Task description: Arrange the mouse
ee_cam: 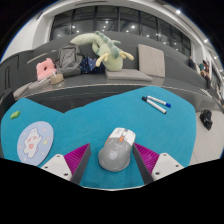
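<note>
My fingers (115,160) are spread wide, and the mouse (117,150) sits between them, filling most of the gap. Ahead, the blue mat (95,115) lies bare up to two pens (156,102) off to the right. A round coaster (33,140) lies to the left. Beyond, a raised ledge (90,85) blocks the way.

1. One view only, riding on the gripper (115,163) and looking forward along its two fingers.
2. It sits low and close over a teal mat (150,125), angled slightly downward.
3. Beyond the fingers it faces a grey ledge (100,85), then dark windows (110,20) far ahead.
</note>
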Available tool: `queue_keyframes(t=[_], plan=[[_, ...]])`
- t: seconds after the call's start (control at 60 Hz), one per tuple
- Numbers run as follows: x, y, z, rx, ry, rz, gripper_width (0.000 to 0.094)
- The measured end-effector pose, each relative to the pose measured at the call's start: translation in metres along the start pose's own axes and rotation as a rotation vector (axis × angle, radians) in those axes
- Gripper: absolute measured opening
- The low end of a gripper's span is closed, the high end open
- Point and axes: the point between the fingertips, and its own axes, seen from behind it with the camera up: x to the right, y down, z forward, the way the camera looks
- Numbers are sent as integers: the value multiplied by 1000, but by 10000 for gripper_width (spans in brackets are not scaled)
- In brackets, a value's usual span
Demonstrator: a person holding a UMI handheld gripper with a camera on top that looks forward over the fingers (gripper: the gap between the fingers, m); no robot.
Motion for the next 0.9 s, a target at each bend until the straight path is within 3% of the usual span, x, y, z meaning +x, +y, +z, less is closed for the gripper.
queue_keyframes(t=[0.4, 0.483, 0.55, 0.567, 0.667, 0.9], plan=[[-14, -28, 49, -6, -29, -35, 858], [-5, -29, 51, -2, 1, -38, 501], [-5, -29, 51, -15, -4, -36, 451], [-6, -30, 51, -15, -7, -40, 395], [-2, -44, 39, 10, 28, -52, 323], [-68, -121, -49, 103, -67, 20, 319]])
